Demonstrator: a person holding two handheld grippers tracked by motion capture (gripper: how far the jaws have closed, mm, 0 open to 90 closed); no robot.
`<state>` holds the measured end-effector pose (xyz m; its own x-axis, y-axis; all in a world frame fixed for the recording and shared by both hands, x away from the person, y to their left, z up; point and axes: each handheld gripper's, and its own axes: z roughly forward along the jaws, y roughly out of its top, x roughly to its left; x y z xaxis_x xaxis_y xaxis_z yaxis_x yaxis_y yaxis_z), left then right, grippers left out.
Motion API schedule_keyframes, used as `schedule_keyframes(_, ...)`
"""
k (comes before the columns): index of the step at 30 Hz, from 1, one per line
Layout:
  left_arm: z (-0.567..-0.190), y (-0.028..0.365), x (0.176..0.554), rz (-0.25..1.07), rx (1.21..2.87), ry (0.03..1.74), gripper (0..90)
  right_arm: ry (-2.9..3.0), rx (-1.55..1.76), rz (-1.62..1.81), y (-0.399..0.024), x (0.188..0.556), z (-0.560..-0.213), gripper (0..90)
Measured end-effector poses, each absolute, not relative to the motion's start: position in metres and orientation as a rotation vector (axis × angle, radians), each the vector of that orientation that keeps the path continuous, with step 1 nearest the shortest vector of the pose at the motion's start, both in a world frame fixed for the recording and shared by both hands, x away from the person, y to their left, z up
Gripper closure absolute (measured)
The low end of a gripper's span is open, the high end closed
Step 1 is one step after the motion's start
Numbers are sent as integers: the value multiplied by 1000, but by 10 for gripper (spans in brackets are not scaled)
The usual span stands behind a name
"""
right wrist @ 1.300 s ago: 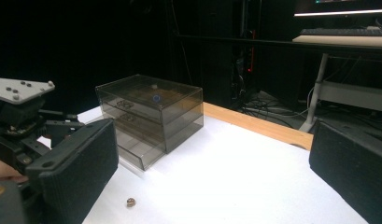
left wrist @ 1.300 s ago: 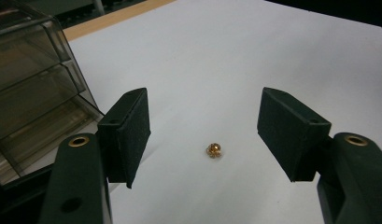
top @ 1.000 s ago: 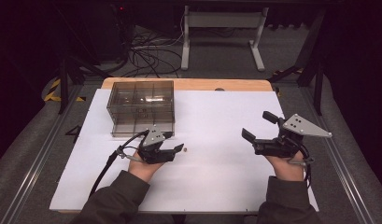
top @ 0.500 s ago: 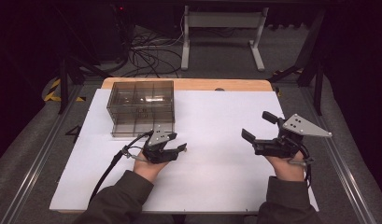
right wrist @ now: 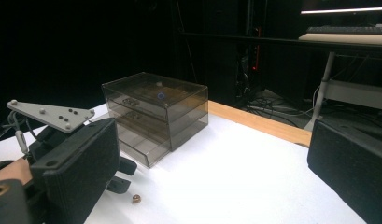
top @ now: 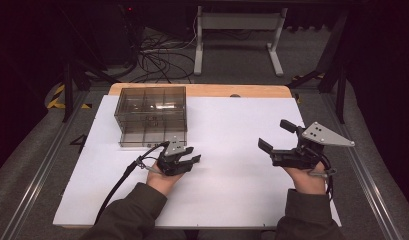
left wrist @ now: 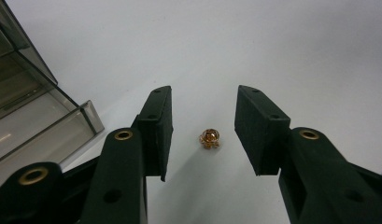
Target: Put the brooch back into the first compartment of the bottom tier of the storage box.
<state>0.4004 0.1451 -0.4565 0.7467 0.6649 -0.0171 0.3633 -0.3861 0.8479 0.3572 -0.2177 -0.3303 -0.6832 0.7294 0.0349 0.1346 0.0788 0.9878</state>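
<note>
- Between the jaws of the left gripper (left wrist: pixel 205 135): a small gold bead (left wrist: pixel 208 138) lay on the white table (top: pixel 232 125), clear of both pads, slightly nearer the left-hand pad in the left gripper view.
- Left gripper, state: jaws parted, nothing grasped; they had just been closing in on the bead, which sat between them untouched.
- Left gripper, setting: low over the table, tips pointing down at the surface; in the high view it (top: pixel 184 162) stood just in front of the box.
- To the left of the left gripper's jaws in its own view: the corner of a smoky clear plastic drawer box (left wrist: pixel 34 116), close by but apart from the jaw.
- Right gripper (top: pixel 279 140), state: jaws spread wide, empty, held above the table well apart from the bead.
- Ahead of the right gripper, in its own view: the drawer box (right wrist: pixel 156 114), the left gripper's grey plate (right wrist: pixel 51 114), and the bead (right wrist: pixel 136 199) on the table just beyond the left gripper's tips.
</note>
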Motion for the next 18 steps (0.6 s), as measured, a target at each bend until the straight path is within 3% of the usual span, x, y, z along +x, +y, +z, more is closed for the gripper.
schedule_keyframes(18,-461,132,408,390,2099,817,668,1896,858,1642,-218,357,-330,34)
